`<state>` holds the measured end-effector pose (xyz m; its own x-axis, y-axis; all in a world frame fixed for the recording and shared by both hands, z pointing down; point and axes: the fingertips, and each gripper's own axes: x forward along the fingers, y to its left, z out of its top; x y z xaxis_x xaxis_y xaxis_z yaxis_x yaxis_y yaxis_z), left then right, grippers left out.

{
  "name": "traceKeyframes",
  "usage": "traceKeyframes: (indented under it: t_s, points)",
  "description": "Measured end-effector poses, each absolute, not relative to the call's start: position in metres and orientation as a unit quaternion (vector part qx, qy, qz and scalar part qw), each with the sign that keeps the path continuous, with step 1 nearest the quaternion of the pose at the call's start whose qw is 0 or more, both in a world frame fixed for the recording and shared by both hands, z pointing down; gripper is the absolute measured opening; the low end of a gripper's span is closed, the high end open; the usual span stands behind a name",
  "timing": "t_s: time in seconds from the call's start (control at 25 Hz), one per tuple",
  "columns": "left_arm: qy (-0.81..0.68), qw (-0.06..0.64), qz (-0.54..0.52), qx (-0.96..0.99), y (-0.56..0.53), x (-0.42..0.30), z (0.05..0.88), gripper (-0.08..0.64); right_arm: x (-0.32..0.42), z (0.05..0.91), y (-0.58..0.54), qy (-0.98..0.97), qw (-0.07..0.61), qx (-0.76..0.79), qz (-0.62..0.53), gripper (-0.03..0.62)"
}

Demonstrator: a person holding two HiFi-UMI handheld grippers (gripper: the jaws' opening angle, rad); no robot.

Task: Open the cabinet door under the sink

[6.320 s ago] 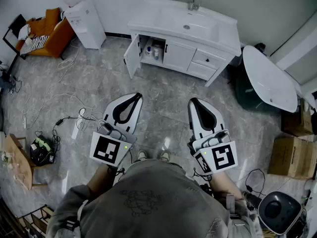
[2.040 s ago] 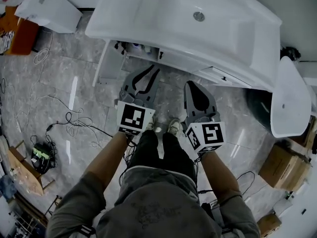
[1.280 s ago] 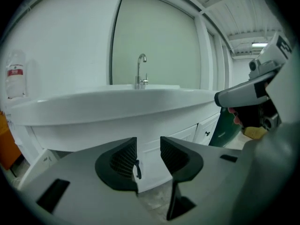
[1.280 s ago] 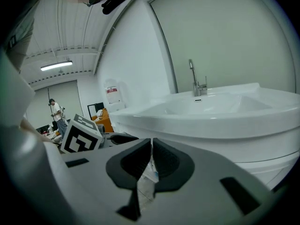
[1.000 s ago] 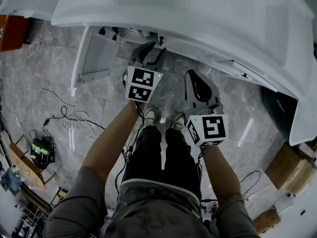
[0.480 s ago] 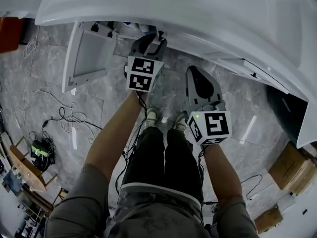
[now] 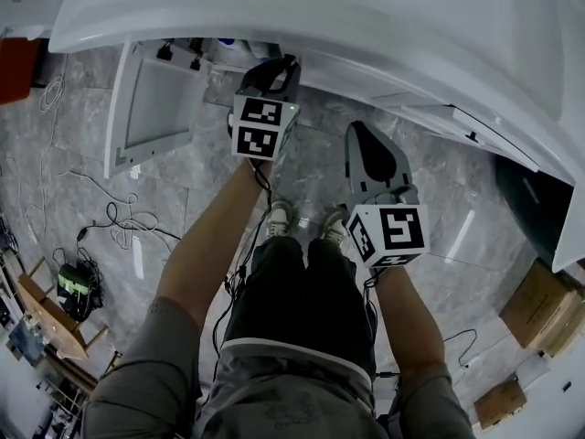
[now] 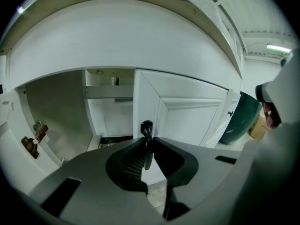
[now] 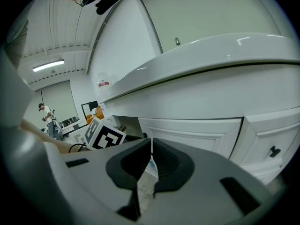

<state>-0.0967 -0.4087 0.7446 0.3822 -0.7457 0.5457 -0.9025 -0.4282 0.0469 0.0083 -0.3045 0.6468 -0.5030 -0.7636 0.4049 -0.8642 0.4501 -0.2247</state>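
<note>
The black handle (image 8: 146, 126) of the closed cabinet door (image 8: 192, 121) under the white sink (image 7: 384, 16) is taken between the jaws of the left gripper (image 8: 148, 143), which are closing on it. The neighbouring door (image 7: 151, 108) to its left is seen swung wide open over the grey marble floor (image 7: 164, 186). The right gripper (image 9: 151, 146) is held short of the cabinet front, its jaws brought together with nothing between them.
</note>
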Motion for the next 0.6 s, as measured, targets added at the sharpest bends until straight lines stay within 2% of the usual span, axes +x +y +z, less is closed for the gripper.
traceKeyframes:
  t_s: [0.6]
  points:
    - [-0.516,0.166,0.213,0.813,-0.351,-0.094,0.744,0.051,0.037,0.665,-0.272,-0.809,0.122,0.519,0.245,0.034]
